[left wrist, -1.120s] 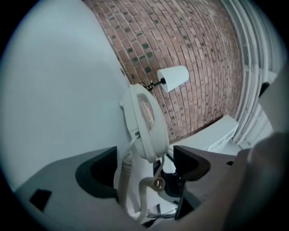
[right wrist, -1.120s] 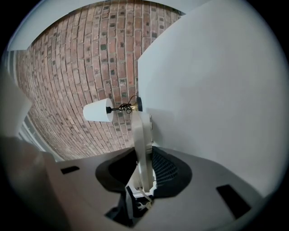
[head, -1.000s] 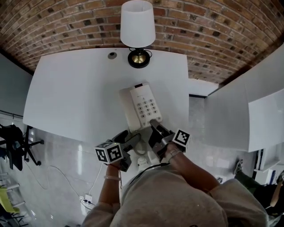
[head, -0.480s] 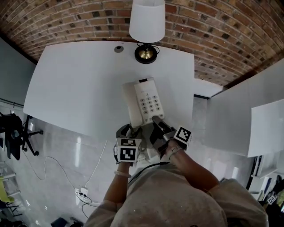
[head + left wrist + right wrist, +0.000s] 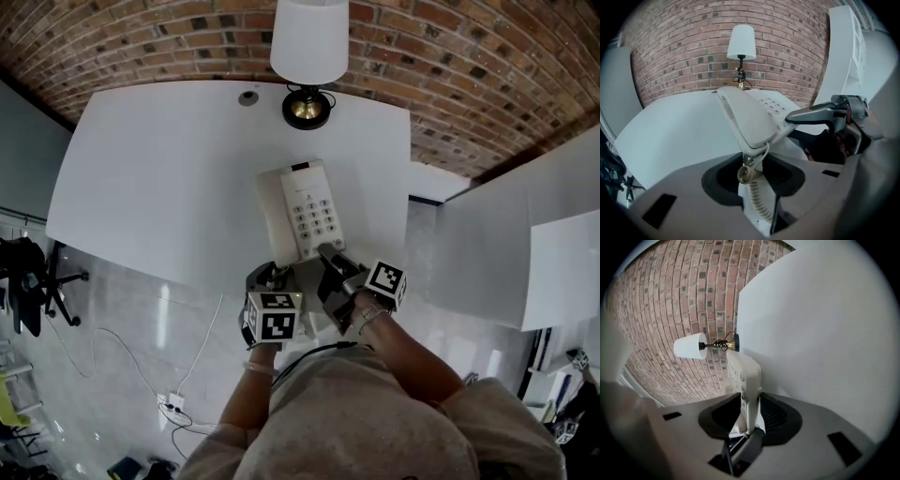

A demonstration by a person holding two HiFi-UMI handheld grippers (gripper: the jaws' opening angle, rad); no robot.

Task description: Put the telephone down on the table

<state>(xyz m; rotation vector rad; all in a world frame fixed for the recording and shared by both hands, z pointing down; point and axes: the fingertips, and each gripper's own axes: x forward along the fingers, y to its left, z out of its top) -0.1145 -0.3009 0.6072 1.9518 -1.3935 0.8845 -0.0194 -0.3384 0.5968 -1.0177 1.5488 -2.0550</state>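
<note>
The telephone point(image 5: 302, 211), a cream push-button desk set with its handset in the cradle on the left, sits over the near middle of a white rectangular table point(image 5: 169, 178), its long axis running away from the person and its near end close to the table's front edge. From the left gripper view it slants, near end raised; whether its underside touches the tabletop I cannot tell.

A white-shaded lamp point(image 5: 307, 42) on a dark round base stands at the table's far edge, against a red-brown brick wall point(image 5: 141, 37). White panels point(image 5: 487, 253) stand to the right. The glossy grey floor point(image 5: 141, 347) carries a thin cable point(image 5: 103, 370), and a black office chair point(image 5: 28, 291) sits at far left.

Both forearms reach forward side by side from a grey top. The left gripper point(image 5: 272, 278) meets the telephone's near left corner, its jaws clenched on that end where the beige coiled cord point(image 5: 757, 199) hangs. The right gripper point(image 5: 330, 262) is rolled onto its side and grasps the near right edge, its jaws pressed to both faces of the thin casing point(image 5: 743, 376). The two grippers are just beside each other.
</note>
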